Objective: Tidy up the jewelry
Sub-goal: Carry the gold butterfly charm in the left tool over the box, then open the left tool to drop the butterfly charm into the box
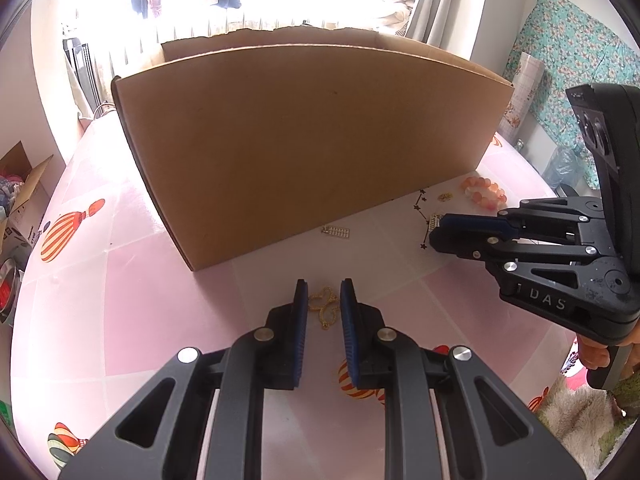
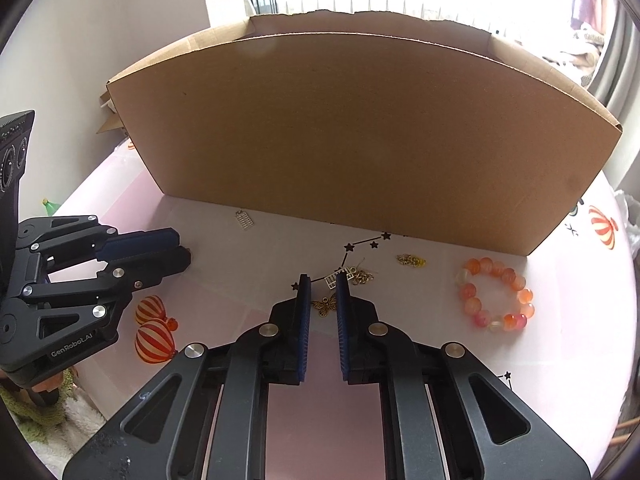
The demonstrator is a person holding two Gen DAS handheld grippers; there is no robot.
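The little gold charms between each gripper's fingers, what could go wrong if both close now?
1. The gold loop charm lies flat and thin between the left gripper fingers; the pads might slide over it.
2. The butterfly charm at the right gripper sits close to an abacus charm and rings, so neighbours may get dragged.
3. The cardboard box wall stands tall; lifted pieces could snag or drop.

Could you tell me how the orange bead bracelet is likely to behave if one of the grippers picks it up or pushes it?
The bead bracelet is a loop of separate round beads, so it would probably sag rather than hold its ring shape. The glossy beads may slip between flat pads. Pushed across the smooth table cover, it would likely slide or deform.
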